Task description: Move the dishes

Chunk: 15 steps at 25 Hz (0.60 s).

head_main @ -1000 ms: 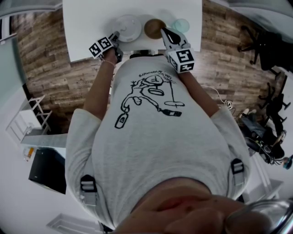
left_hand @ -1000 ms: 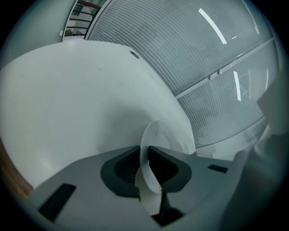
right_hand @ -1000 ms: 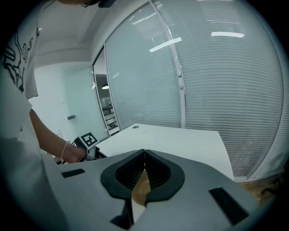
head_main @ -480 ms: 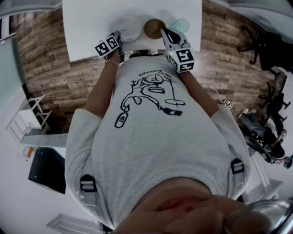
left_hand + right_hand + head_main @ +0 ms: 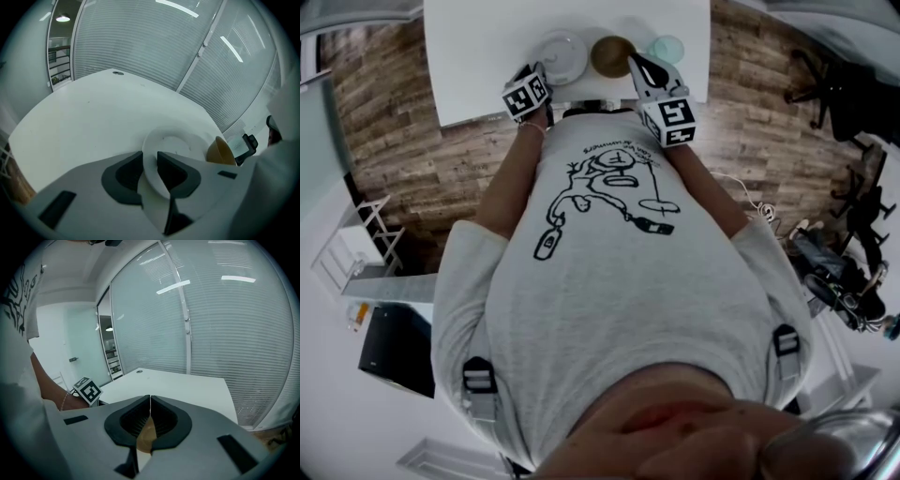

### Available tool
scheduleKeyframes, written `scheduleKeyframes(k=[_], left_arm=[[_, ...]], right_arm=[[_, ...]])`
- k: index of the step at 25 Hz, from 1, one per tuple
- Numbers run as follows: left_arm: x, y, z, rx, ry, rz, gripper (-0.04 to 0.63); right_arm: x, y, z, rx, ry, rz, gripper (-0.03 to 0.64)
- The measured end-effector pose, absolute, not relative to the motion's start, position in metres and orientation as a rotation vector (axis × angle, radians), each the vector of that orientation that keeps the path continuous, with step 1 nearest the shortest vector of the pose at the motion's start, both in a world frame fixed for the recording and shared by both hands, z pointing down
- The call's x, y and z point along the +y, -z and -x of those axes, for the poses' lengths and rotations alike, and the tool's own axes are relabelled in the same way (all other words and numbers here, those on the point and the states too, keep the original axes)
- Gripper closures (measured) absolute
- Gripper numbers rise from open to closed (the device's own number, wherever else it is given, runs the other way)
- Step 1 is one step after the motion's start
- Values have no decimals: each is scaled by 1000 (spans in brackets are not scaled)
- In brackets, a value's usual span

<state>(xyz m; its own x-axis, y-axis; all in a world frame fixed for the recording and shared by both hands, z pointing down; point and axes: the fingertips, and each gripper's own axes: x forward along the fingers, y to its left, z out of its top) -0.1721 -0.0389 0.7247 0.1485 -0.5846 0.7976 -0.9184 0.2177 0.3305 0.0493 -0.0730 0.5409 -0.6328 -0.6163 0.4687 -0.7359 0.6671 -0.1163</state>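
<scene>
A white plate (image 5: 561,54) (image 5: 172,143) lies on the white table (image 5: 483,56) near its front edge. My left gripper (image 5: 540,75) (image 5: 150,163) stands open with the plate's near rim between its jaws, which have just been opening. Right of the plate sits a brown bowl (image 5: 612,56) (image 5: 219,151). My right gripper (image 5: 637,64) (image 5: 150,401) is at the bowl's right rim. It is shut, and the brown of the bowl (image 5: 145,437) fills the wedge between its fingers.
A pale teal glass dish (image 5: 667,49) sits right of the bowl. The person's torso in a printed shirt (image 5: 609,281) fills the head view's middle. Office chairs (image 5: 834,84) stand on the wood floor at right. Glass walls with blinds (image 5: 154,42) rise behind the table.
The left gripper has rolled, and its marker cube has shifted right toward the plate. The right gripper, the bowl and the glass dish have stayed where they were.
</scene>
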Motion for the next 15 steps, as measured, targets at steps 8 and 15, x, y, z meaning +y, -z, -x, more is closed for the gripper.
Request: scheduleKeyframes(k=[8,15], left_arm=[[-46,-725,167,-1589,-400,-1435,497],[-48,-717,176,-1648,-377,-1452,488]], right_arm=[[-81,-542,-63,-2487,-425,-1082,581],[-86,-537,-68,-2498,-420,-1111,581]])
